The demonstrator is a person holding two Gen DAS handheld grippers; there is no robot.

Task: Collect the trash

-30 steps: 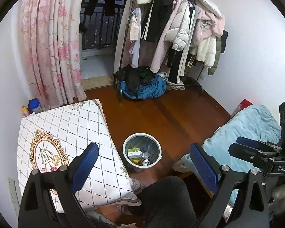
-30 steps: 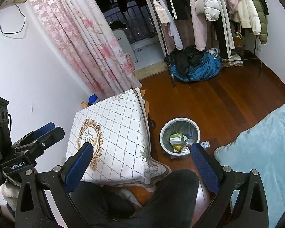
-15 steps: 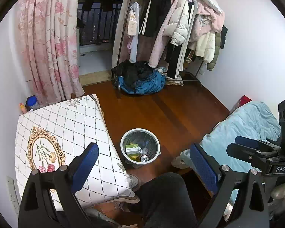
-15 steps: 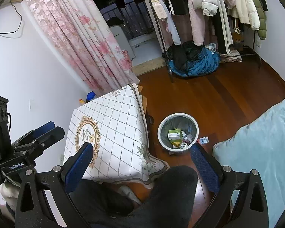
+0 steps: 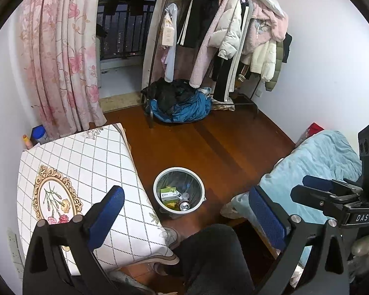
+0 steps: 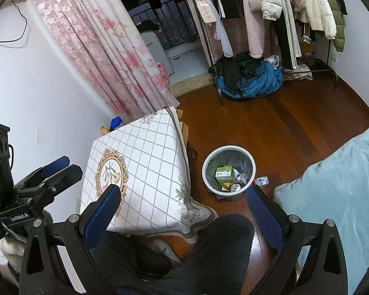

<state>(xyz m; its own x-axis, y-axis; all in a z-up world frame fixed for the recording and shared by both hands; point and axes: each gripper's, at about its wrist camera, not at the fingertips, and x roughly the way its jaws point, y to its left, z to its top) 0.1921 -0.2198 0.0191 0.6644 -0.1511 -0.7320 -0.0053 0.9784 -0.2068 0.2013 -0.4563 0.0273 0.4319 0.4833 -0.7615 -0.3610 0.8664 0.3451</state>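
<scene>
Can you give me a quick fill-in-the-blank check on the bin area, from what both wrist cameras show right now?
1. The green box lies inside the ____.
2. The small blue packet lies on the ____ beside the trash bin.
3. The left gripper and the right gripper both hold ____.
4. The drink can in the bin shows its ____ end.

Missing words: trash bin; floor; nothing; top

"DAS" marks the right tongs [image 5: 332,191]; "GenRobot.AI" the left tongs [image 6: 59,172].

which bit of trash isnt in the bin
The small blue-and-white wrapper on the floor right of the bin; the green box and can lie inside.
</scene>
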